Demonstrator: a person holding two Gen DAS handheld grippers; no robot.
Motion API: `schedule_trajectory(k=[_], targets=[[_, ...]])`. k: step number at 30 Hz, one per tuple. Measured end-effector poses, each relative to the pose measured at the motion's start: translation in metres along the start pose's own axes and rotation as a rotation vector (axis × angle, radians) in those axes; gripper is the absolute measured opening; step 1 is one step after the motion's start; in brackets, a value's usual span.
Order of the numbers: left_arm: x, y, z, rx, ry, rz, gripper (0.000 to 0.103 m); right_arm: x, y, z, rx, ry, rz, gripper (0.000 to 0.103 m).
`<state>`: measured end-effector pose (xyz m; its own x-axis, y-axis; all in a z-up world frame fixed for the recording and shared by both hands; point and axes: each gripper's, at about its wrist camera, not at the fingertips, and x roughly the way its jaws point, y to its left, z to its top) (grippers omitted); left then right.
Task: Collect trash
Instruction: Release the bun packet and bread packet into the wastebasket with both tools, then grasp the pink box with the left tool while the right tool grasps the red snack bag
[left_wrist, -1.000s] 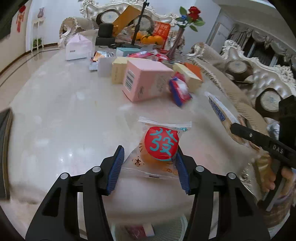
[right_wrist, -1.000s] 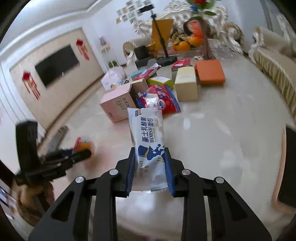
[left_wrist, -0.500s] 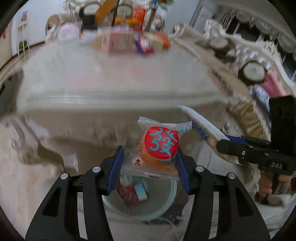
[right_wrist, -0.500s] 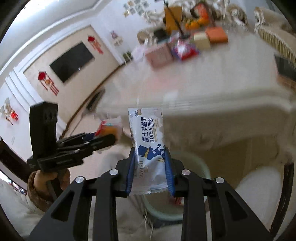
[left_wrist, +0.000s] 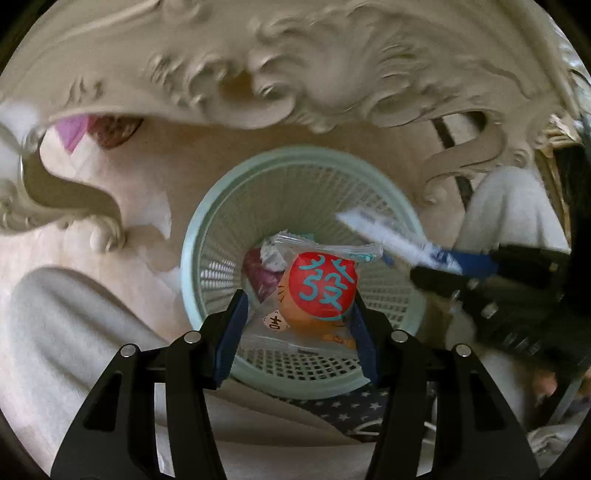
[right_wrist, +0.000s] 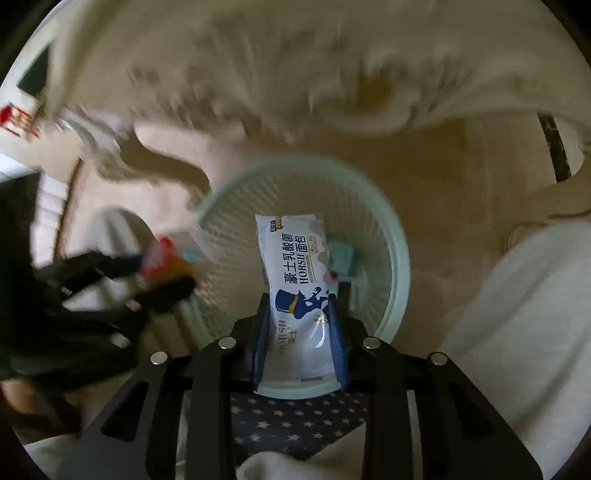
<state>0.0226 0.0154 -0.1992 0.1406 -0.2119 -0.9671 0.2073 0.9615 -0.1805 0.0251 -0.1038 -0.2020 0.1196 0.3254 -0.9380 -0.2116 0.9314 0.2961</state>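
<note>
Basket: pale green mesh wastebasket (left_wrist: 303, 173) stands on the floor under the carved table edge (left_wrist: 258, 62), so both grippers can let go straight into it.
Left load: left gripper (left_wrist: 295, 325) pinches a clear snack packet with a red disc (left_wrist: 319, 291) between its blue pads; the packet hangs over the basket's near rim, above its open mouth.
Right load: right gripper (right_wrist: 300, 343), jaws pressed close, clamps a white-and-blue bread wrapper (right_wrist: 295, 280) by its lower half; the free end stands up over the basket's middle.
Already inside: a few wrappers (left_wrist: 262, 273) lie at the basket's bottom, probably dark red and teal, though blur hides detail.
Pose: both grippers point steeply down, side by side, each visible in the other's view.
Judgement: carrying looks finished; release comes next.
</note>
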Motion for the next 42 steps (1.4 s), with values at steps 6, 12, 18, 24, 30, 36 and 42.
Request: schedule_trajectory(k=[6, 12, 18, 24, 30, 36, 42], targets=[[0.003, 0.01, -0.003, -0.061, 0.019, 0.075, 0.086, 0.008, 0.018, -0.01, -0.05, 0.009, -0.057, 0.066], [-0.004, 0.011, -0.006, -0.072, -0.013, 0.089, 0.089, -0.004, 0.026, -0.016, -0.091, -0.062, -0.116, 0.066], [-0.022, 0.021, -0.016, -0.098, -0.068, 0.083, 0.089, -0.032, 0.024, -0.026, -0.145, -0.184, -0.146, 0.066], [-0.073, 0.013, -0.027, -0.03, -0.19, 0.061, 0.089, -0.093, 0.011, -0.039, -0.148, -0.349, -0.114, 0.066], [-0.144, 0.008, -0.026, 0.006, -0.373, -0.002, 0.089, -0.159, 0.008, -0.035, -0.134, -0.545, -0.004, 0.067], [-0.206, 0.002, 0.013, 0.031, -0.614, 0.003, 0.089, -0.211, 0.012, 0.007, -0.196, -0.743, -0.062, 0.073], [-0.223, -0.002, 0.108, 0.151, -0.789, 0.115, 0.089, -0.226, 0.004, 0.094, -0.185, -0.826, -0.096, 0.076]])
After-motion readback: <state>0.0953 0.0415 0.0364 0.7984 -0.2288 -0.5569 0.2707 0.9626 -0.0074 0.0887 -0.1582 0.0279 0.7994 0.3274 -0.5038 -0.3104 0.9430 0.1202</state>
